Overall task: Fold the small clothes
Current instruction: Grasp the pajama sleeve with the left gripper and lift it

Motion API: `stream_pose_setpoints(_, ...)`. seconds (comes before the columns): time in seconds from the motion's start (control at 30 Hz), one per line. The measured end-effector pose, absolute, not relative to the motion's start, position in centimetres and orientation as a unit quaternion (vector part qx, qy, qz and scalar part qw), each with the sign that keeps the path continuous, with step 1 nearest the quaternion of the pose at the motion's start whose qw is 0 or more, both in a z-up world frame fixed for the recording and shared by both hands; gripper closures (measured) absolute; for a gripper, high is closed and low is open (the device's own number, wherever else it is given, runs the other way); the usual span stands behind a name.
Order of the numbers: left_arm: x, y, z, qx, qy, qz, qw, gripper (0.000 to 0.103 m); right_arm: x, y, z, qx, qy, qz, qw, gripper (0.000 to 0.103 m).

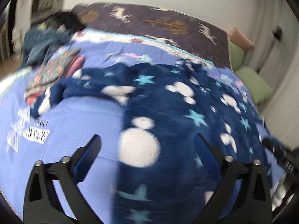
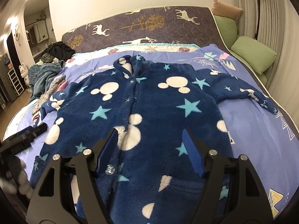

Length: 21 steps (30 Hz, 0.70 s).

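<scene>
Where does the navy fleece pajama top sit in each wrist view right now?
Left wrist: pajama top fills centre and right, blurred, one sleeve reaching left.
Right wrist: it lies flat at centre, buttons up, sleeves spread.
Shared landmark: green pillow, right edge in both.

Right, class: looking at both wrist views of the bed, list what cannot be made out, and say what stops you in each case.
- Left wrist view: motion blur smears the folded floral clothes and the black lettering on the purple blanket, so neither can be read.
- Right wrist view: the blue fleece jacket has its hem cut off by the bottom edge, behind the right gripper.
- Right wrist view: the left gripper is blurred and cut by the picture's left edge.
</scene>
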State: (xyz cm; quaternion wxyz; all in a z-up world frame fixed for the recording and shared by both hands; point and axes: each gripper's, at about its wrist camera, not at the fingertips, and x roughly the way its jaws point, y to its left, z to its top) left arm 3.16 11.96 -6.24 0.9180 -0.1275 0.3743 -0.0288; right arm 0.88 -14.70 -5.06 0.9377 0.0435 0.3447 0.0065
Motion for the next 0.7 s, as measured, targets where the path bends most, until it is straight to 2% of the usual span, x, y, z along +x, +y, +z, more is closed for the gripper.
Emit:
stream_pose_setpoints(0.1, 4.5, 17.2, -7.4, -0.205, 0.387, -0.007, 0.899, 0.018, 1.0, -14.8, -5.2, 0.034, 0.348, 0.000, 0.937, 0.027)
stream_pose_setpoints(0.4, 10.6, 30.6, -9.9, -0.399, 0.392, 0.053, 0.827, 0.019, 1.9, -14.4, -5.7, 0.022, 0.359, -0.015, 0.933, 0.023)
stream_pose_setpoints(0.6, 17.1, 34.0, -13.0, -0.515, 0.423, 0.058, 0.743, 0.019, 2.4, -14.0, -5.9, 0.020, 0.364, -0.021, 0.931, 0.022)
stream_pose_setpoints(0.7, 19.7, 34.5, -14.4, -0.525, 0.454, 0.090, 0.715, 0.020, 2.5, -14.0, -6.1, 0.021, 0.367, -0.024, 0.930, 0.021)
